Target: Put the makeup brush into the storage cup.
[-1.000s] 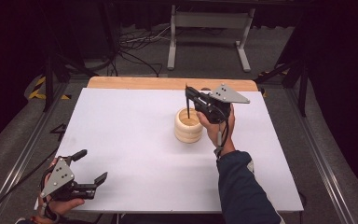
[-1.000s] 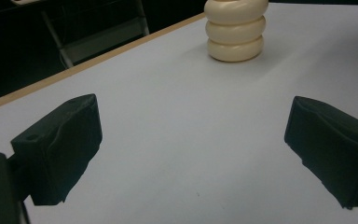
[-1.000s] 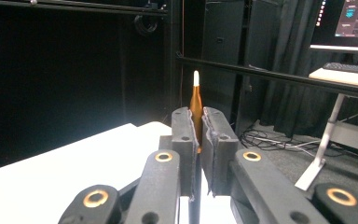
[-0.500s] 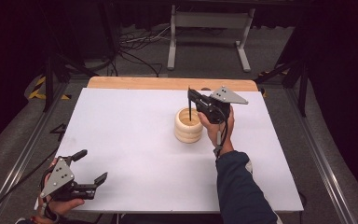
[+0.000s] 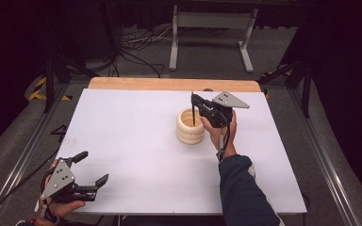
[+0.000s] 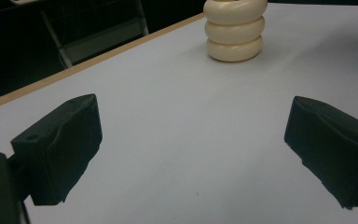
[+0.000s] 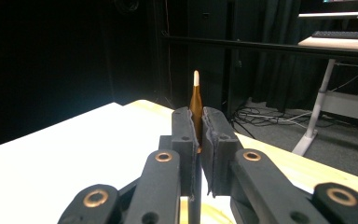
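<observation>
My left gripper (image 5: 78, 176) rests at the near left corner of the white table (image 5: 132, 141), well apart from the ribbed holder (image 5: 190, 126), and its jaws stand wide open with nothing between them. In the left gripper view the ribbed holder (image 6: 234, 29) stands far ahead, upright on the table, three cream rings one upon another.

My right gripper (image 5: 202, 109) is just beside the holder, on its right side, and its jaws are closed upon a thin pen (image 7: 196, 100) with a brown body and a pale tip. From above, the pen (image 5: 193, 110) hangs upright over the mouth of the holder; I cannot tell if its lower end is already inside.

I judge the step is to place the pen into the holder. To do it well I should keep the pen upright, centre it over the opening, go down slowly, and release only when it is inside, so the holder does not tip
</observation>
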Demonstrator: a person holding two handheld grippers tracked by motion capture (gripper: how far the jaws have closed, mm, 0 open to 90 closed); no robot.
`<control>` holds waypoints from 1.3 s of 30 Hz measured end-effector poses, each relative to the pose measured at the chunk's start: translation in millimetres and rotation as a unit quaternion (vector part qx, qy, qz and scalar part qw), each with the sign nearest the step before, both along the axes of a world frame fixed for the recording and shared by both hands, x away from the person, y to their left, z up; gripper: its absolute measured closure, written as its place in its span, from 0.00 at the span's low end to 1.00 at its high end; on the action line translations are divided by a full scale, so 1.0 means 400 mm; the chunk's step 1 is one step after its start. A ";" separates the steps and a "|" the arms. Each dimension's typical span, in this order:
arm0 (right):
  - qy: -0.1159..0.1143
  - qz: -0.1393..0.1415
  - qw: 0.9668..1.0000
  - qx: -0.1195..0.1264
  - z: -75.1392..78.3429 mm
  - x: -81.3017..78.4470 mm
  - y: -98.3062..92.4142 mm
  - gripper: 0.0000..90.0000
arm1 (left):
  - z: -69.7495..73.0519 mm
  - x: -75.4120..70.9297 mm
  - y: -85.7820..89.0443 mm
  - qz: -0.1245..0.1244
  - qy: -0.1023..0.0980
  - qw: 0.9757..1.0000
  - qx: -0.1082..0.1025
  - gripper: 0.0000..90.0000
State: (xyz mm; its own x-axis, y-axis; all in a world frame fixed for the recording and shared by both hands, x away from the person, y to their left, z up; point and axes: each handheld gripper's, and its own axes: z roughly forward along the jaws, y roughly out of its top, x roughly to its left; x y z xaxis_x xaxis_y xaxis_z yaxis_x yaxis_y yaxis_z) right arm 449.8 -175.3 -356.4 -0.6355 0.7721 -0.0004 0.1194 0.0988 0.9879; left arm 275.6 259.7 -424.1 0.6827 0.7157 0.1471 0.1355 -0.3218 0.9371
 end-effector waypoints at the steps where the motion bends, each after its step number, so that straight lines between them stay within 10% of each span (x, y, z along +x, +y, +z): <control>1: 0.001 -0.001 1.000 0.000 -0.002 -0.001 0.000 0.94 | 0.000 0.000 0.000 -0.001 0.000 1.000 0.001 0.05; 39: -0.009 -0.005 1.000 -0.005 0.007 -0.022 -0.022 0.83 | -0.002 0.000 -0.001 0.000 0.004 1.000 0.003 0.06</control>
